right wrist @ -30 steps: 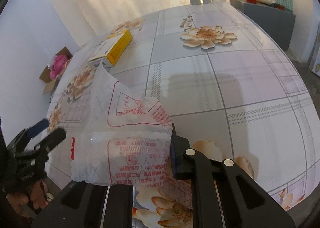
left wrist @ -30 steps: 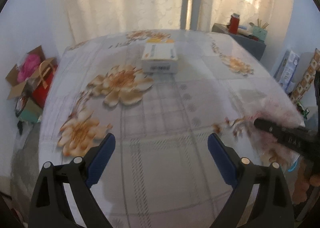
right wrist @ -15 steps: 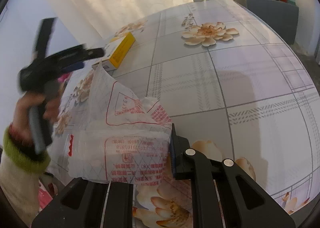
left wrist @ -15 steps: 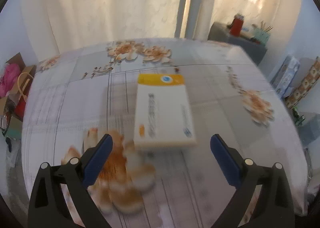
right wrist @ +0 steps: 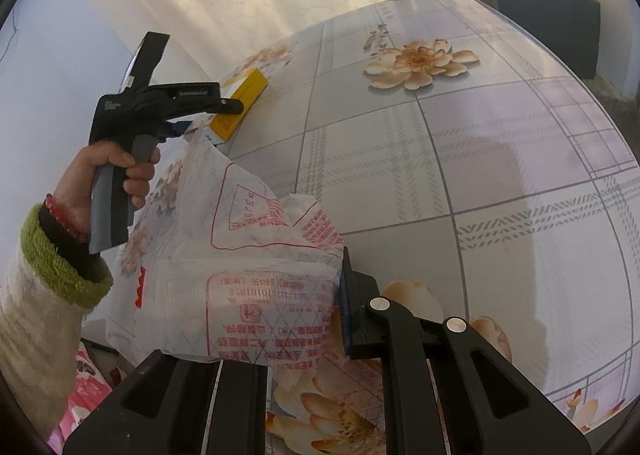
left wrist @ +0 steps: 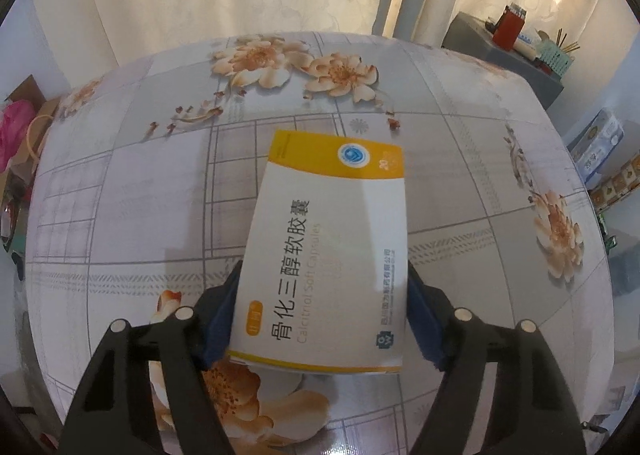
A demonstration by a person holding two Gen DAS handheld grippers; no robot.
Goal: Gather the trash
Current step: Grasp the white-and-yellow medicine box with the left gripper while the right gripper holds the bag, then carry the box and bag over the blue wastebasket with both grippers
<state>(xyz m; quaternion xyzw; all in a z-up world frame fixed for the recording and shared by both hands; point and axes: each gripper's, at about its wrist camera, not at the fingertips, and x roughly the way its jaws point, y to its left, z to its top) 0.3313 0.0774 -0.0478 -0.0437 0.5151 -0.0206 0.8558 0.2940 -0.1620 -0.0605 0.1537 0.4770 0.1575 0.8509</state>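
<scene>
**Left gripper closes on the box**

My left gripper (left wrist: pixel 322 311) has just been closing around the white-and-yellow cardboard medicine box (left wrist: pixel 328 247), now at 12 o'clock between its pads on the floral tabletop (left wrist: pixel 480 183). My right gripper (right wrist: pixel 280 319) stays clamped on the translucent red-printed plastic bag (right wrist: pixel 248 255), ready to receive it.

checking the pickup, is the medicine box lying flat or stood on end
Lying flat: the medicine box rests on the table, its broad printed face up.

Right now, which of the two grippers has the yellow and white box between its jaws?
The left gripper: the medicine box sits between its blue pads, whose jaws have just been closing. The right gripper pinches a plastic bag instead.
</scene>
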